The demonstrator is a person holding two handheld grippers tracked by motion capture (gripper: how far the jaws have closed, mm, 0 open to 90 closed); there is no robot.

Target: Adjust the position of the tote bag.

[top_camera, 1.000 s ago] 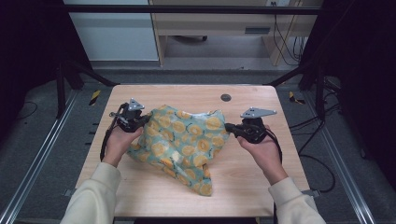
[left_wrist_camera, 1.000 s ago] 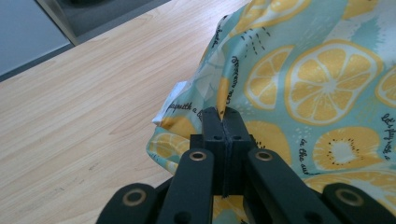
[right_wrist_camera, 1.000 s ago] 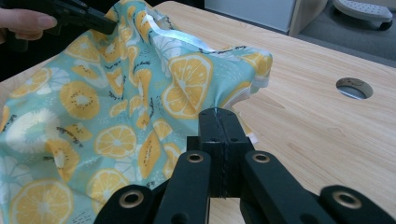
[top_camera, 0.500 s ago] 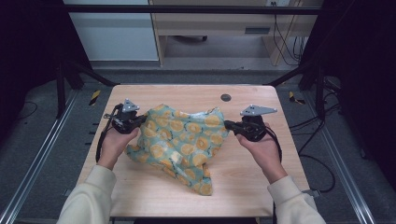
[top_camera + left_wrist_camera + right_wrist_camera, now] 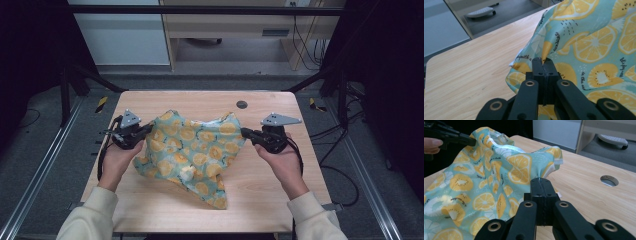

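Cloth (image 5: 192, 150) stretched between left gripper (image 5: 146, 129) and right gripper (image 5: 245, 133), each clamped on an edge

Your cloth (image 5: 192, 152) sits mid-table (image 5: 300, 200), stretched between your two grippers. Left gripper (image 5: 148, 128) is at the cloth's left edge, jaws pinched on a fold there; right gripper (image 5: 243, 132) is at its right edge, jaws clamped on that corner. The cloth's back edge is lifted between them, and the rest trails down toward you, ending in a point near the front edge. Behind the cloth, right of centre, there's a hole (image 5: 242, 104) in the table.
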